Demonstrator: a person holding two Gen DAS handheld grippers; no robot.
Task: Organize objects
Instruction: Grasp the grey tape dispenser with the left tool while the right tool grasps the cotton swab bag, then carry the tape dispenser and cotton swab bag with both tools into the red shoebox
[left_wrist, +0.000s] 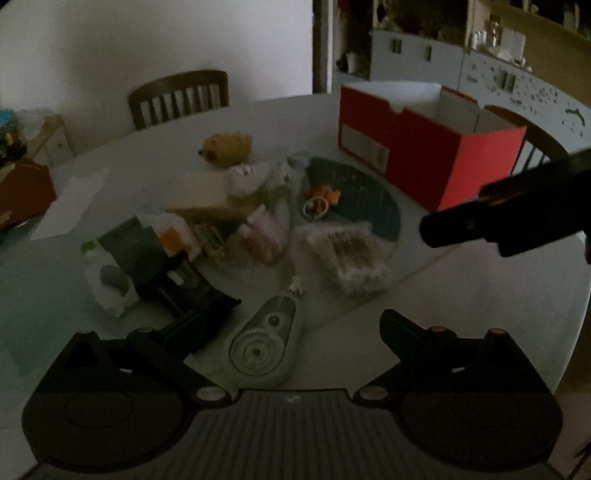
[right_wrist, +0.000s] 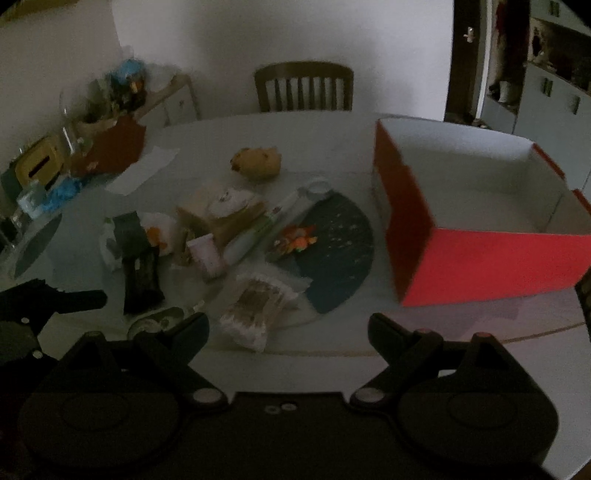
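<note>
A heap of small items lies on the white round table: a correction-tape dispenser, a clear packet, a pink bottle, a black pouch, a yellow plush toy and an orange trinket on a dark fan-shaped mat. An open red box with a white inside stands at the right. My left gripper is open, low over the table, with the dispenser between its fingers. My right gripper is open above the table edge, the clear packet just ahead.
A wooden chair stands behind the table and another chair behind the red box. A sheet of paper lies at the left. A cluttered side cabinet stands at the far left, grey cupboards at the back right.
</note>
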